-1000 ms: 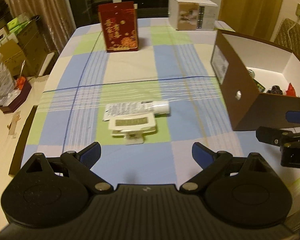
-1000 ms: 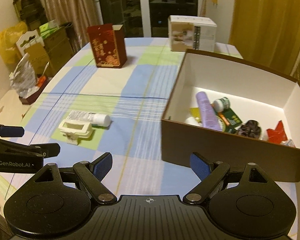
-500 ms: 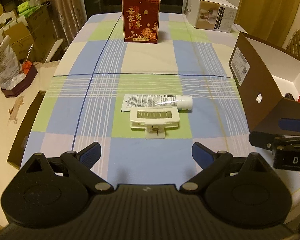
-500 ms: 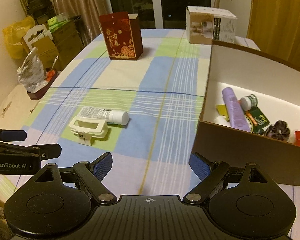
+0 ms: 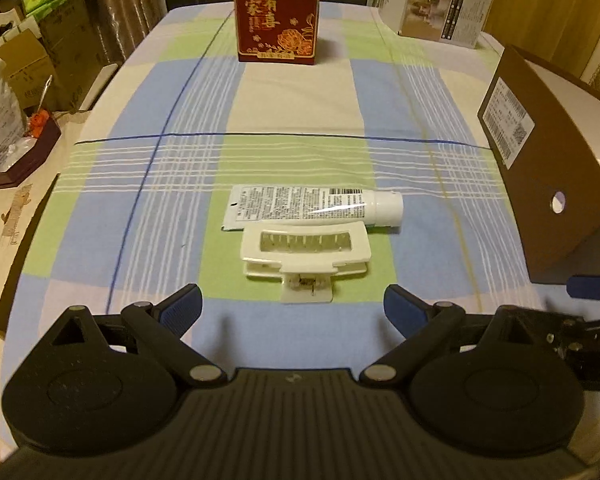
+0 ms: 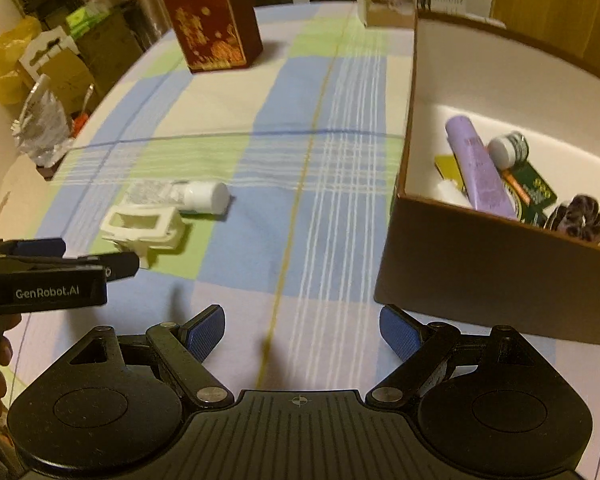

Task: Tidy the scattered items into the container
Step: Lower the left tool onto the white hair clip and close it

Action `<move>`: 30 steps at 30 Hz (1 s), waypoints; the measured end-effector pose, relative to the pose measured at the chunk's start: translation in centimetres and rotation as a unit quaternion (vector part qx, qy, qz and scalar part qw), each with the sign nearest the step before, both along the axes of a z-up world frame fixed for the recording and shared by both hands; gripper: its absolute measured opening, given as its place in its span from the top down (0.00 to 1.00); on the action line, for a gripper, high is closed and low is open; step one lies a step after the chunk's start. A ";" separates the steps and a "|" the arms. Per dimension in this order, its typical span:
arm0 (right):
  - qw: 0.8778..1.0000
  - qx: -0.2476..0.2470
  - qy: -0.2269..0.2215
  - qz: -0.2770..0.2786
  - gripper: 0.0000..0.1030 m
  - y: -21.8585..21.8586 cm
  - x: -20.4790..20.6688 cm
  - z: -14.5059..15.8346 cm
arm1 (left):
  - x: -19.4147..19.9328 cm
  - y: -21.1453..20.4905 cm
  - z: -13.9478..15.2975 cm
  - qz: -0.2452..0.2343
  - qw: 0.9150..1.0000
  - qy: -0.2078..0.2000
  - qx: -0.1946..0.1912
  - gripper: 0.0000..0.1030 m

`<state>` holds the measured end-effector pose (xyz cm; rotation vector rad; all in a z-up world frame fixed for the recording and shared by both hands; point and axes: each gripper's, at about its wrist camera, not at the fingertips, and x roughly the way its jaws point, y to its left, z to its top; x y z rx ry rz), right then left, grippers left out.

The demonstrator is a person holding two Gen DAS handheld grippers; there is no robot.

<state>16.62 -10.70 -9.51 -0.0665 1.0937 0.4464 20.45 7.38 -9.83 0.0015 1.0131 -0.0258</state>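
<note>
A cream hair claw clip [image 5: 305,258] lies on the checked tablecloth, touching a white tube [image 5: 314,208] just behind it. My left gripper [image 5: 292,306] is open, its blue pads just short of the clip on either side. From the right wrist view the clip [image 6: 142,228] and tube [image 6: 192,196] sit at the left, and the brown box [image 6: 484,252] stands at the right with a purple tube [image 6: 480,168], a small jar and other items inside. My right gripper [image 6: 302,330] is open and empty, near the box's front corner.
A red printed box [image 5: 278,12] and a white carton [image 5: 436,8] stand at the table's far end. The brown box's labelled side wall [image 5: 540,184] rises at the right. Bags and cardboard boxes [image 5: 28,64] crowd the floor beyond the left edge.
My left gripper has moved forward toward the clip and tube, which now lie close before its pads. The right gripper has swung and tilted, bringing the box nearer.
</note>
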 end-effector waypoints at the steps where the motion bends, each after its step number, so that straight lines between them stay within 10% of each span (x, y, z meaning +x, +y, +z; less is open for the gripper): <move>1: 1.000 0.002 0.000 0.000 0.13 0.0 0.1 -0.1 | 0.3 -0.1 -0.2 0.001 1.000 0.000 0.000 0.07; 19: 1.000 -0.002 0.020 0.008 0.13 0.4 1.1 -1.3 | 3.3 -1.0 -2.9 -0.003 1.000 0.017 0.022 0.20; 22: 1.000 -0.002 0.022 0.017 0.13 1.0 0.9 -1.4 | 2.9 -0.4 -2.6 -0.009 0.999 0.018 0.027 0.43; 30: 0.998 -0.004 0.026 0.051 0.13 3.3 -0.1 -1.8 | 1.4 2.7 -2.8 0.002 0.999 0.033 0.029 0.64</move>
